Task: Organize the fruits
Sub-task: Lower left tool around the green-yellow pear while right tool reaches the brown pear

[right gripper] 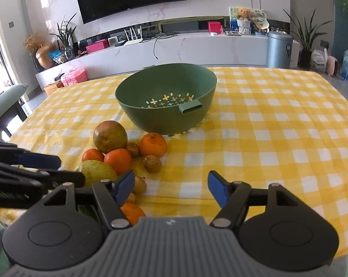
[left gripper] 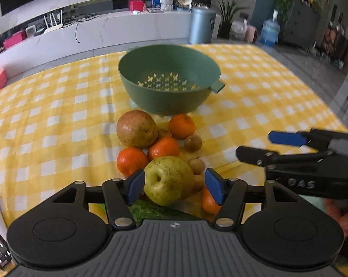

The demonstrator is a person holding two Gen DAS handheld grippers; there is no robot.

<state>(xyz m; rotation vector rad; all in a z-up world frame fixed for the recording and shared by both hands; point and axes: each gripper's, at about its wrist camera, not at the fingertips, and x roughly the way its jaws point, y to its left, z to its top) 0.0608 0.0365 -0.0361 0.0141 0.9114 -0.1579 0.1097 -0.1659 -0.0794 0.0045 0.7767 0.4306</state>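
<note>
A green colander bowl [left gripper: 169, 78] stands empty on the yellow checked cloth; it also shows in the right wrist view [right gripper: 166, 97]. In front of it lies a heap of fruit: a brown-red pear [left gripper: 137, 129], several oranges [left gripper: 182, 125], small brown longans [left gripper: 193, 143] and a yellow-green pear [left gripper: 168, 181]. My left gripper [left gripper: 175, 185] is open, its blue pads on either side of the yellow-green pear, not closed on it. My right gripper [right gripper: 170, 188] is open and empty over bare cloth, right of the heap [right gripper: 118, 159].
A dark green cucumber [left gripper: 151, 211] lies under the left gripper. Another orange [right gripper: 132, 212] lies near the table's front edge. The right gripper shows at the right of the left wrist view [left gripper: 261, 146]. A TV console and bin stand beyond the table.
</note>
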